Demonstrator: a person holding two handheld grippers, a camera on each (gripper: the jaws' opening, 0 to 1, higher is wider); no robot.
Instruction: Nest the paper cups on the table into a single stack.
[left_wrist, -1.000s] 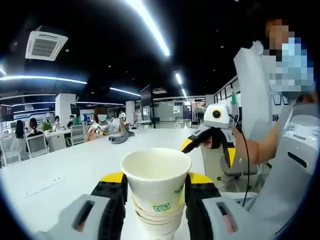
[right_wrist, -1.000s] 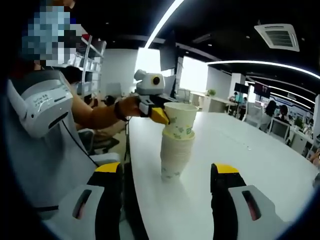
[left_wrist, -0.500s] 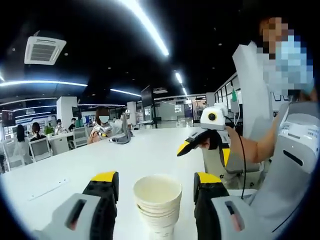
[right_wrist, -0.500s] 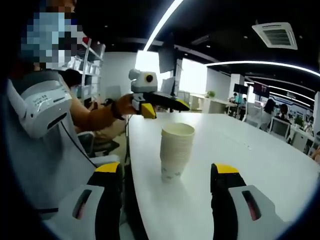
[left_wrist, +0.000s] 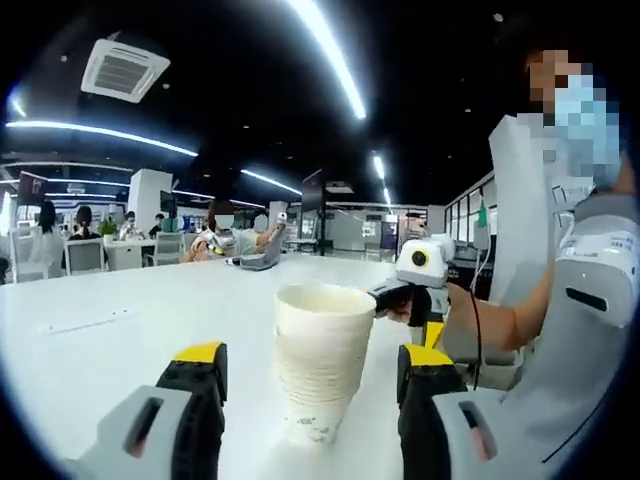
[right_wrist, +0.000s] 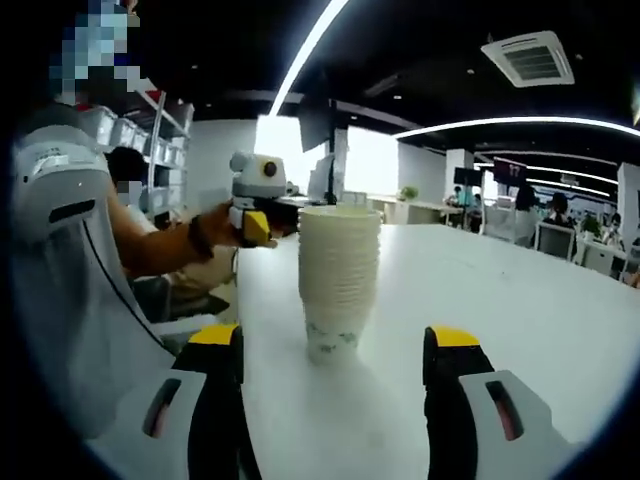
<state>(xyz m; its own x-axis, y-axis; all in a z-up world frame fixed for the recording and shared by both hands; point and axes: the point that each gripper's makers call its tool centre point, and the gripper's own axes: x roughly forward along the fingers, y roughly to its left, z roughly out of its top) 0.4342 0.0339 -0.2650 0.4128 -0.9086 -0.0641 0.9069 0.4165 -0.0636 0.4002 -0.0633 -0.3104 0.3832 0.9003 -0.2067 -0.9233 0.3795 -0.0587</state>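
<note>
both hand-held grippers, left (left_wrist: 310, 400) and right (right_wrist: 335, 385), gape wide, clasping nothing.

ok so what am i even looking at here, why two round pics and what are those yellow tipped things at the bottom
These are two fisheye cameras, one riding on each hand-held gripper that a person carries. No robot arm is involved.

The left gripper view looks along the left hand-held gripper; its yellow-tipped jaws stand apart on either side of a stack of paper cups, not touching it. The right gripper view looks along the right hand-held gripper, also open, with the same stack between its jaws.

Each camera also catches the other tool beyond the cups, held in the person's hand.

The cups stand nested in one stack on a long white table. Nothing is held right now.
</note>
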